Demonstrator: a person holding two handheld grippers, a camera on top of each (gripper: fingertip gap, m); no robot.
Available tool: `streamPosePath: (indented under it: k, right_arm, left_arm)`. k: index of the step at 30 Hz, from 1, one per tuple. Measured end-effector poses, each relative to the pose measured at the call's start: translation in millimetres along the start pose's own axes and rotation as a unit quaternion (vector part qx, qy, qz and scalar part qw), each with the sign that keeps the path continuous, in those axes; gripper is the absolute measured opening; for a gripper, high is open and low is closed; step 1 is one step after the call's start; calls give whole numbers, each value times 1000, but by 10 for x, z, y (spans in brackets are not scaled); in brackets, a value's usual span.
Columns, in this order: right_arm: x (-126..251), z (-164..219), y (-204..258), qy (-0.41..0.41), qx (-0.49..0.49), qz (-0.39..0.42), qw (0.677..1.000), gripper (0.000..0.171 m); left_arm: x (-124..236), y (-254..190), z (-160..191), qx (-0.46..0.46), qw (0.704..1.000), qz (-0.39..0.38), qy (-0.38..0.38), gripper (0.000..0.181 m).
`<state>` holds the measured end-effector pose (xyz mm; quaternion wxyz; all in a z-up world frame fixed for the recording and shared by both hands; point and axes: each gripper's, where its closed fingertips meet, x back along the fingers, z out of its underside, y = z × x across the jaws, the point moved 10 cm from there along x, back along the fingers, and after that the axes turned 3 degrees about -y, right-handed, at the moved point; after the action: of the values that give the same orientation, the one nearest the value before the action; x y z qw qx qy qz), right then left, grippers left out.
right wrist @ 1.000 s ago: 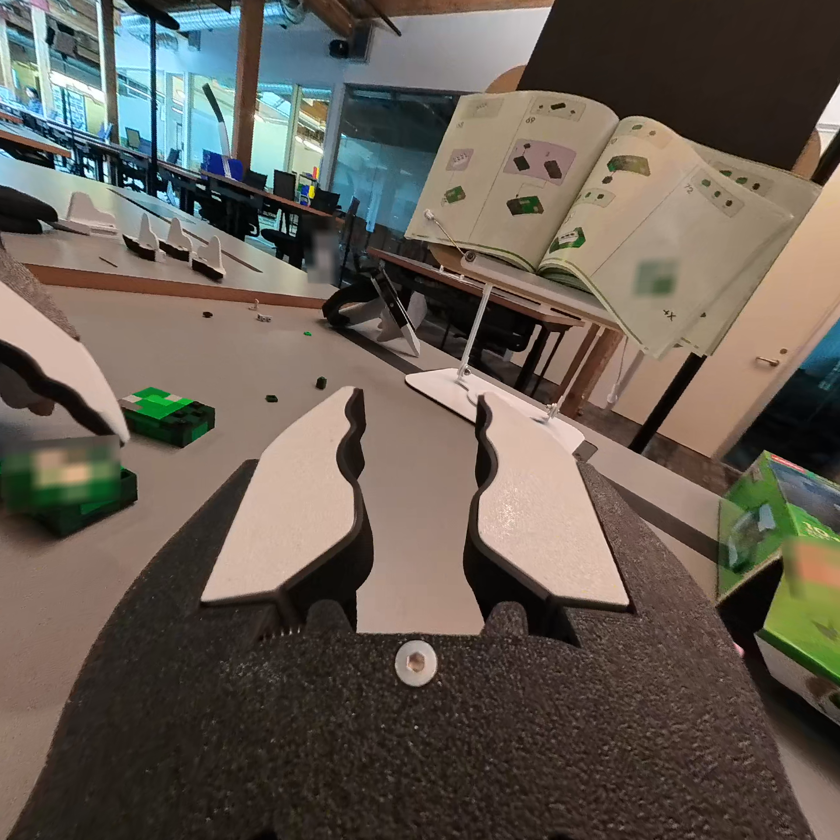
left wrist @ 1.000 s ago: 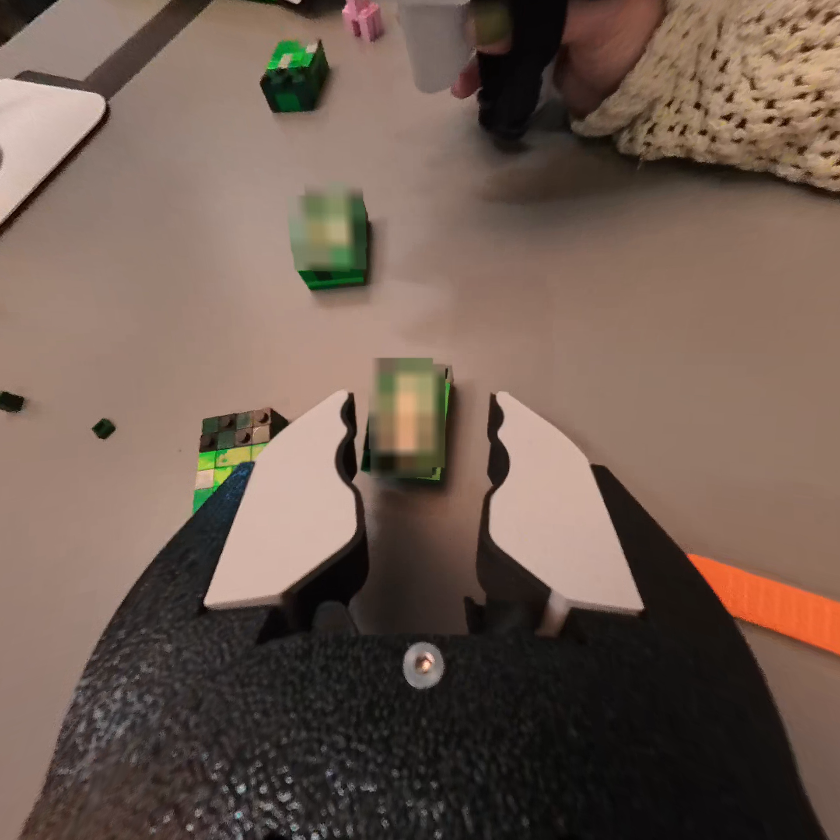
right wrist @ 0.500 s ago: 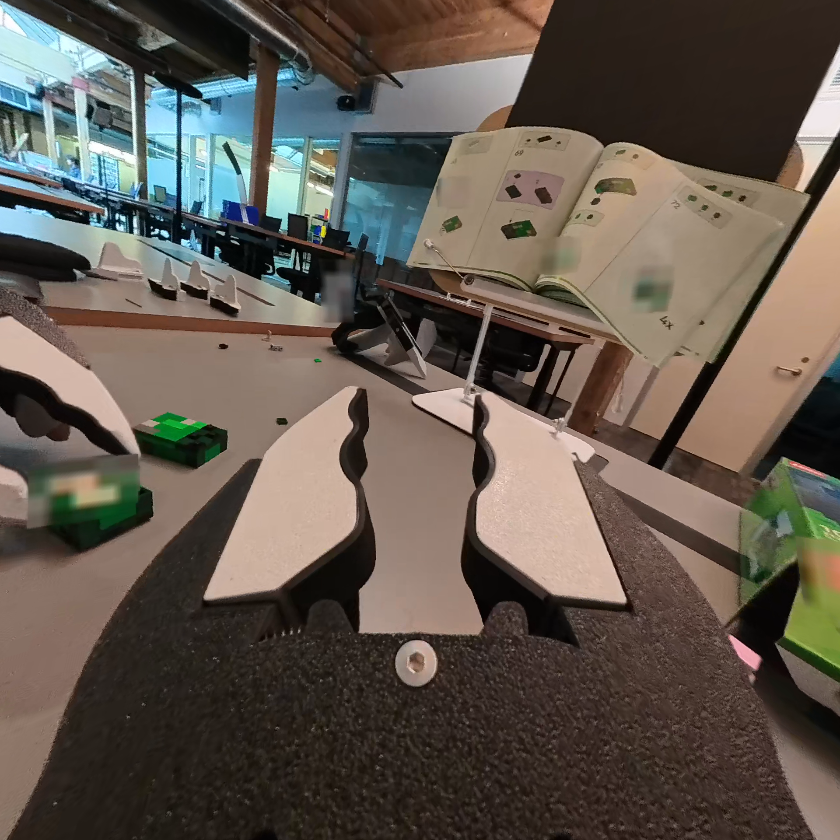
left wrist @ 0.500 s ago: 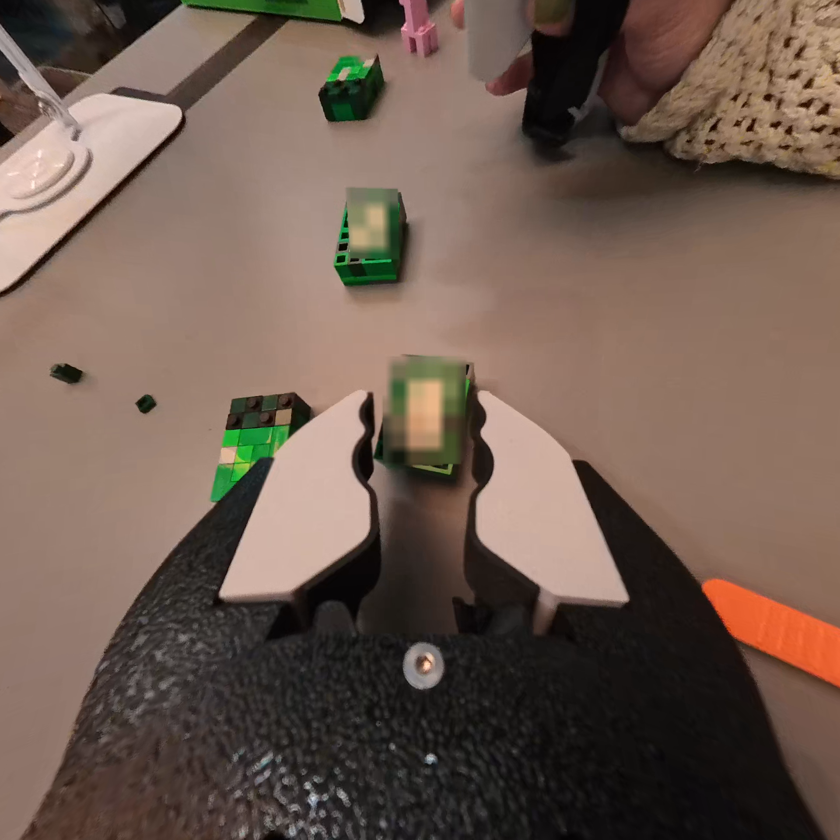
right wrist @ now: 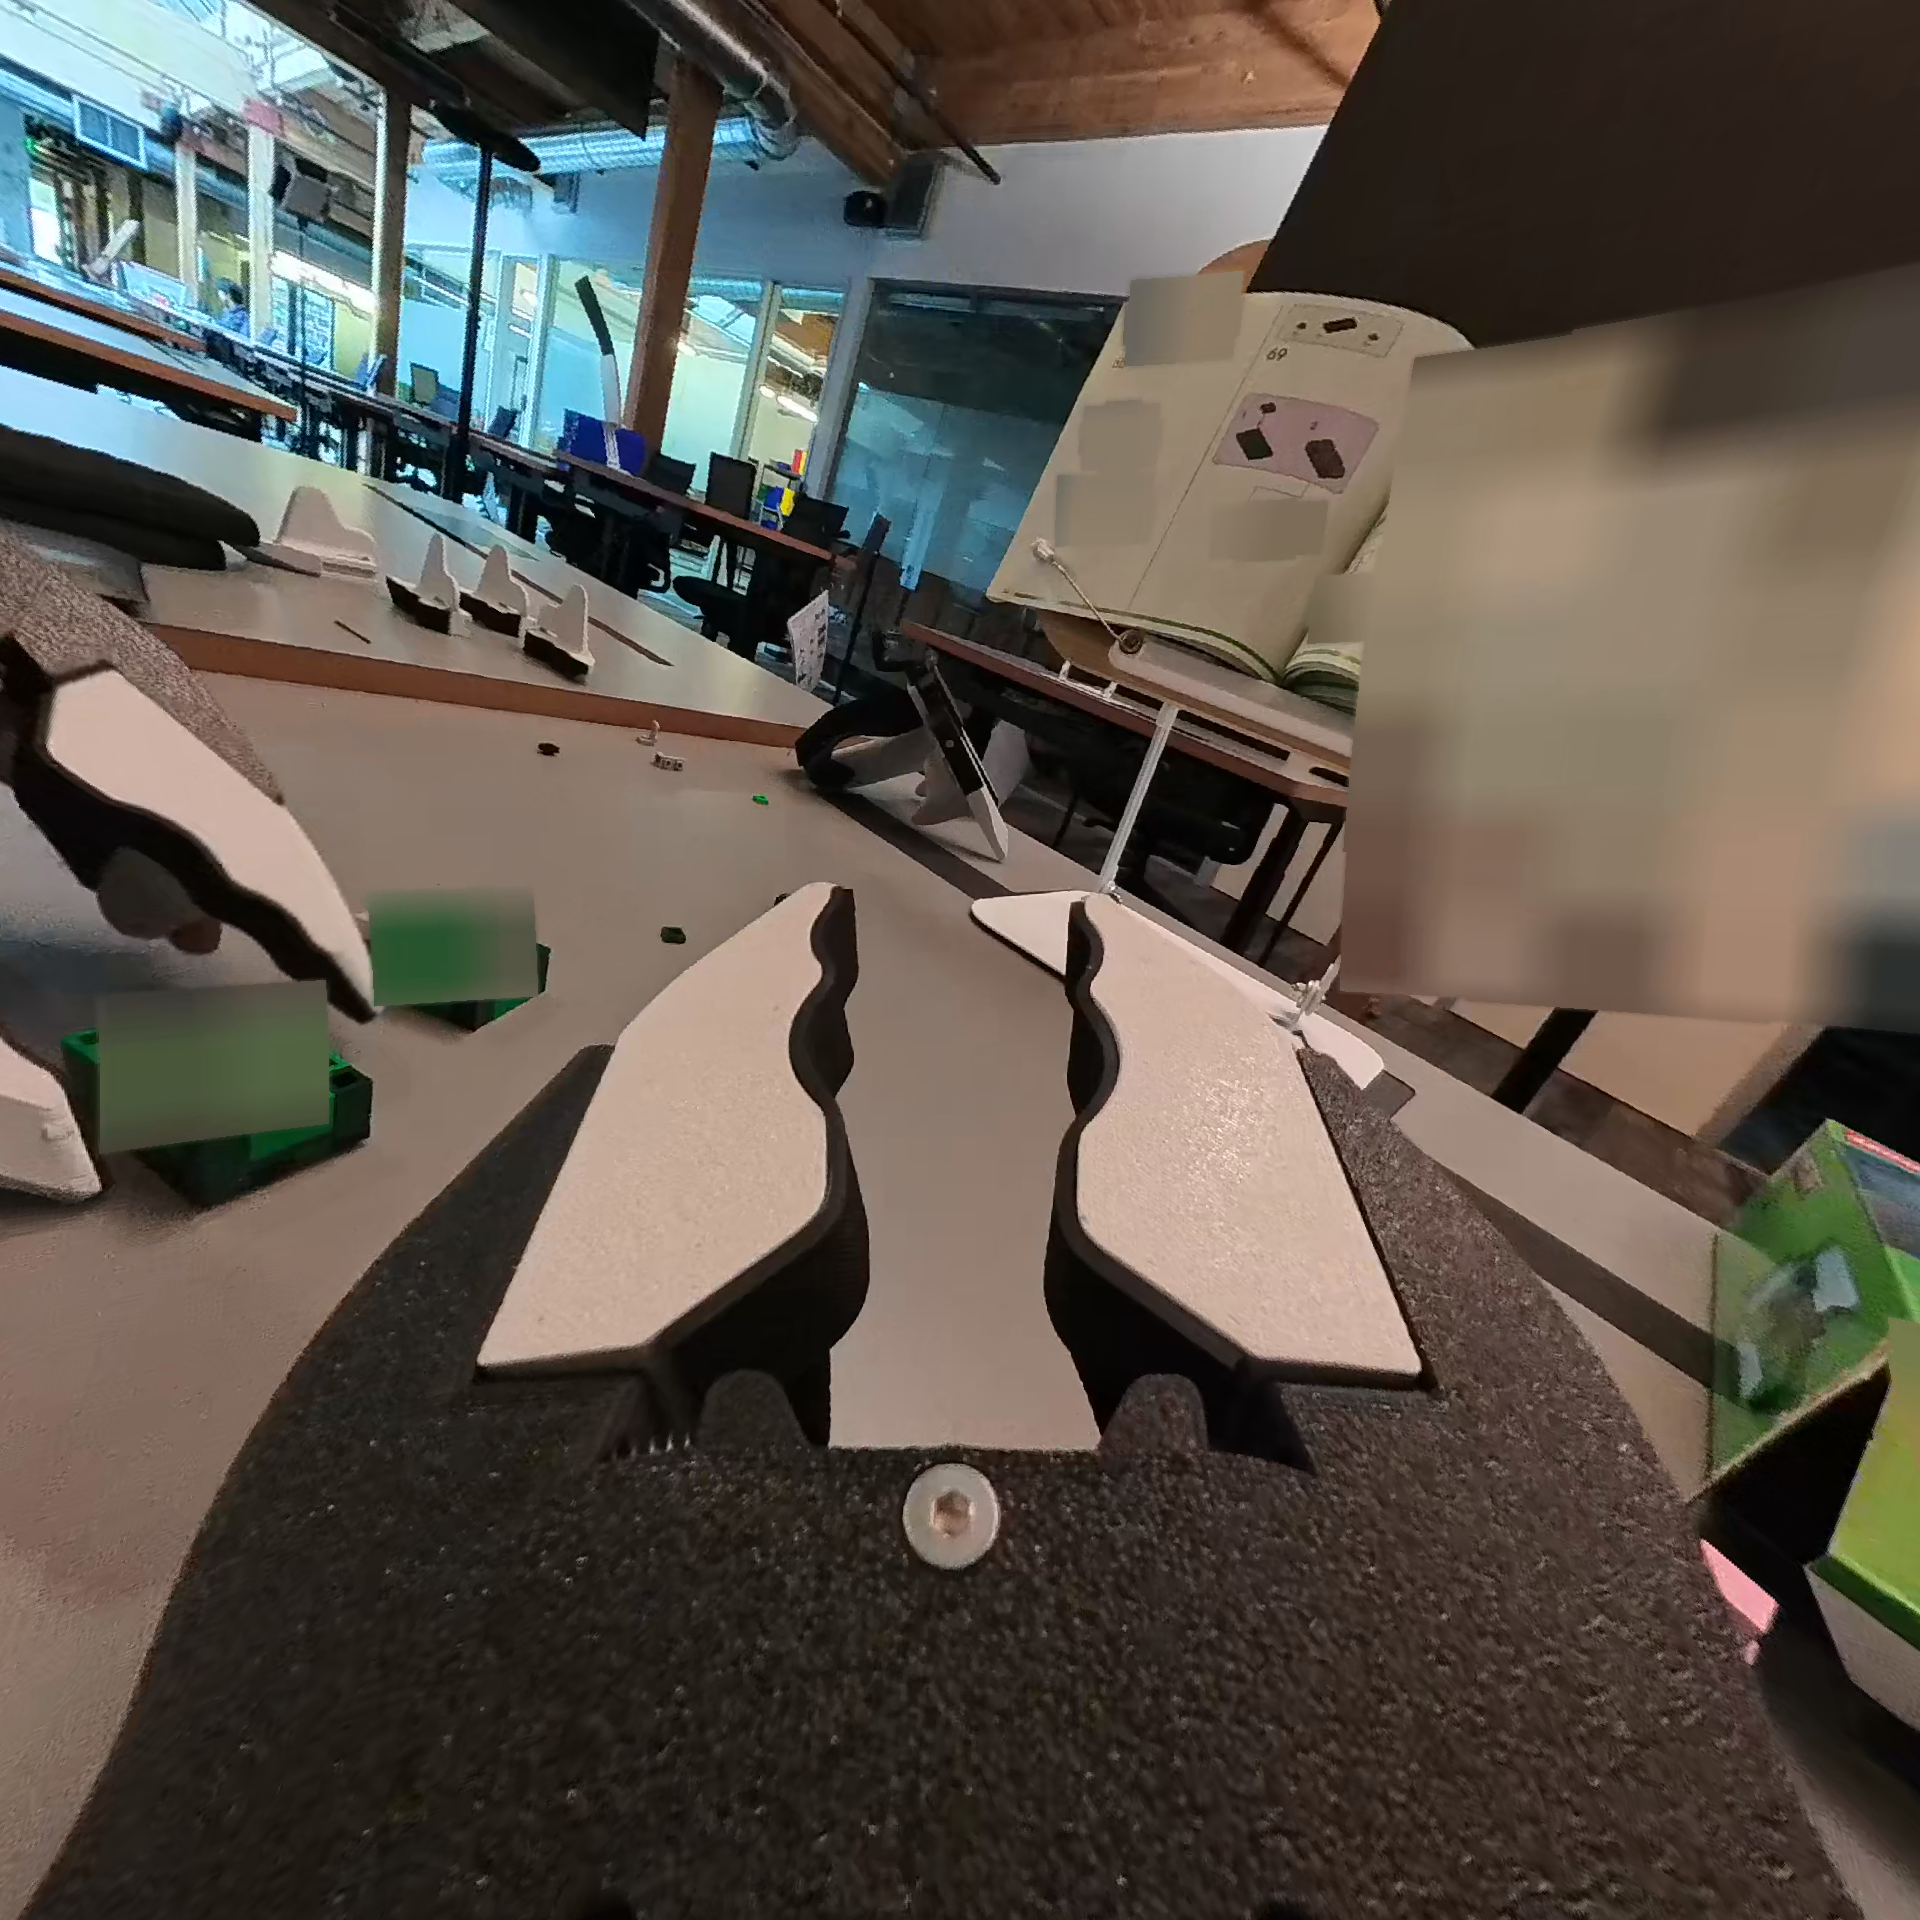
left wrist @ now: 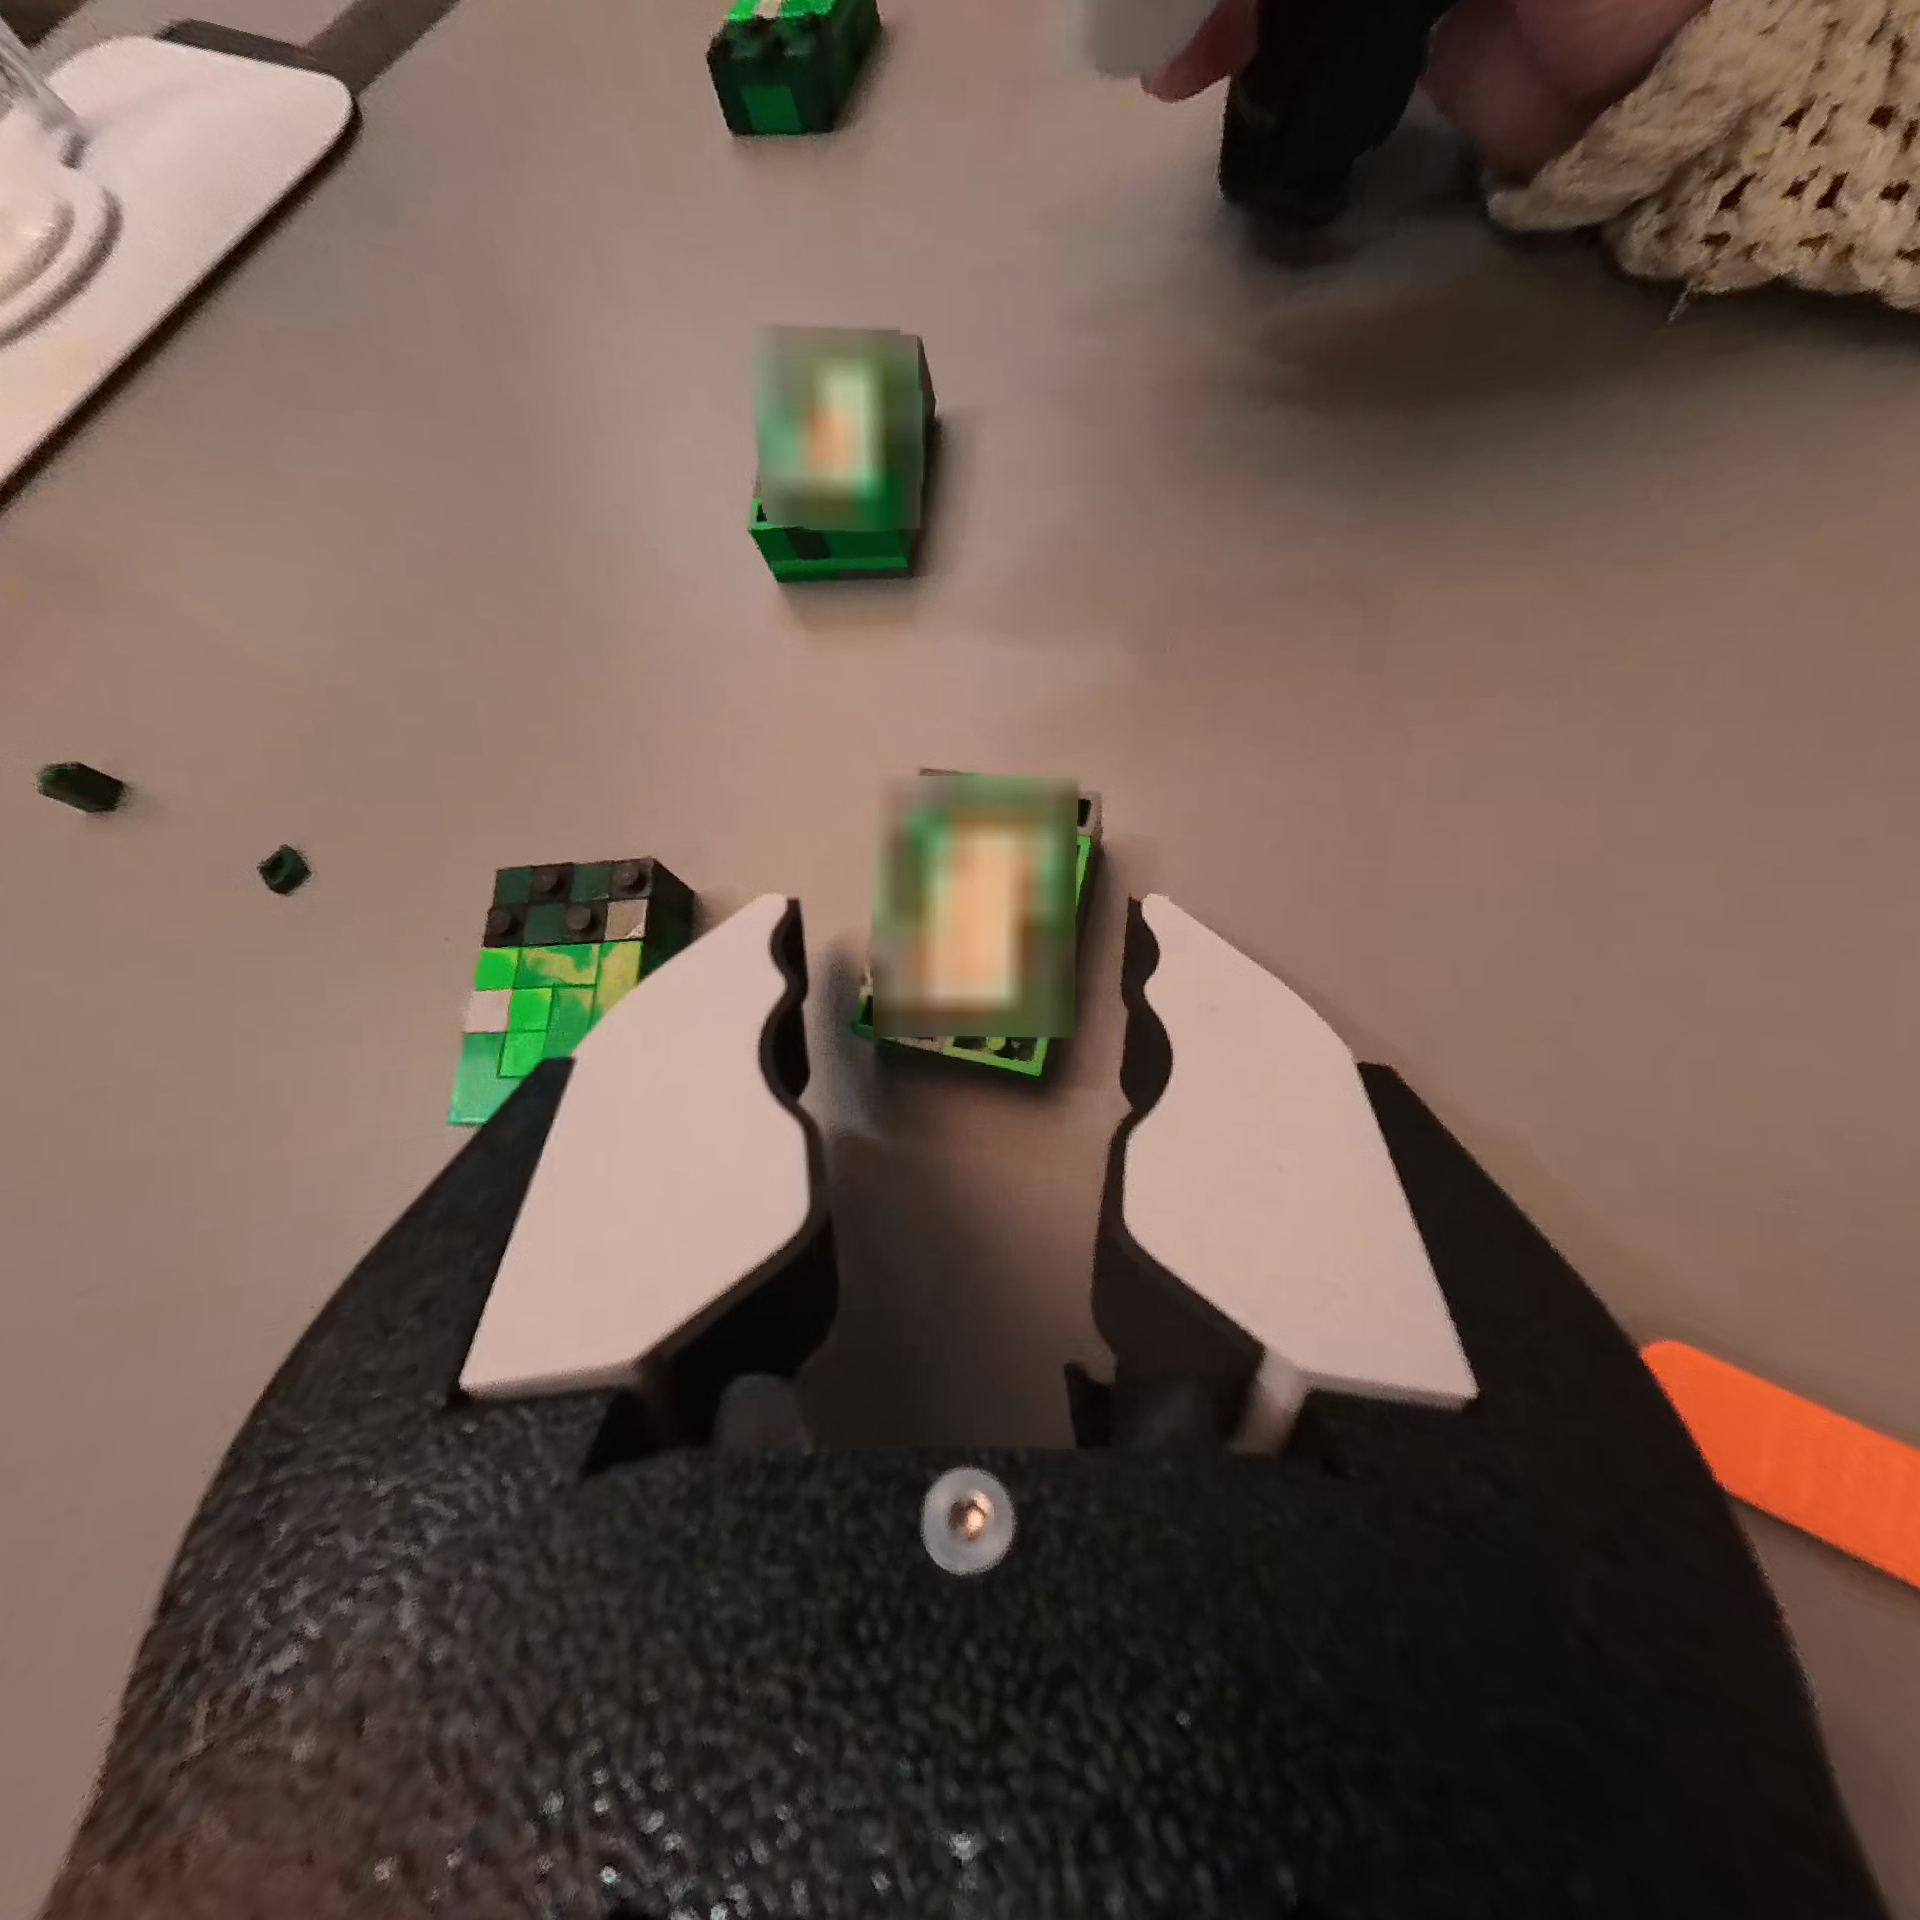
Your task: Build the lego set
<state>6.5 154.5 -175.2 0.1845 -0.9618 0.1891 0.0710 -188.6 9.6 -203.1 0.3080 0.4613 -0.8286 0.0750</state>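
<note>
My left gripper is open, low over the grey table. A small green lego block lies between its fingertips with a gap on each side. The block's top is hidden by a mosaic patch. It also shows in the right wrist view, with a left finger beside it. A flat green and dark plate assembly lies just left of the left finger. My right gripper is open and empty above the table. In the left wrist view it shows far off, held by a hand.
A second green block lies ahead and a third farther off. Two tiny dark pieces lie at the left. An orange strip is at the right. An open instruction booklet stands on a white stand; green boxes are at the right. One gripper's finger ends stand about 15 cm off the other's.
My left jaws narrowed onto the green block half a second ago and have now spread apart again, leaving it on the table. The right gripper has shifted and turned left, still open.
</note>
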Motion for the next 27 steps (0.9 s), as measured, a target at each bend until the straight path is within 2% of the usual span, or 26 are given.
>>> streamPosePath:
  k: [8, 11, 16, 18, 20, 22, 24, 27]
  right_arm:
    - [-23, 11, 22, 5, 17, -2, 1000, 37]
    - [-25, 12, 34, 6, 23, -5, 1000, 37]
    - [-32, 3, 83, 7, 42, -26, 999, 38]
    - [-29, -36, 186, -8, 59, -82, 995, 41]
    - [-10, -65, 347, -29, 71, -179, 981, 44]
    - [2, -80, 492, -10, 69, -280, 958, 44]
    - [28, -150, 608, 6, 67, -343, 937, 39]
    - [87, -293, 766, 3, 115, -390, 914, 39]
  left_arm:
    - [-13, 26, 6, 20, 999, 29, 7, 50]
    - [-17, 40, 7, 29, 999, 37, 10, 39]
    - [11, 45, 3, 28, 999, 24, -3, 37]
    - [82, 78, -2, 56, 997, 18, -39, 37]
    - [166, 97, -2, 114, 988, 69, -76, 37]
    - [247, 80, -2, 140, 978, 126, -88, 37]
    - [319, 36, -25, 148, 968, 177, -93, 37]
    - [379, -26, -101, 186, 940, 267, -104, 37]
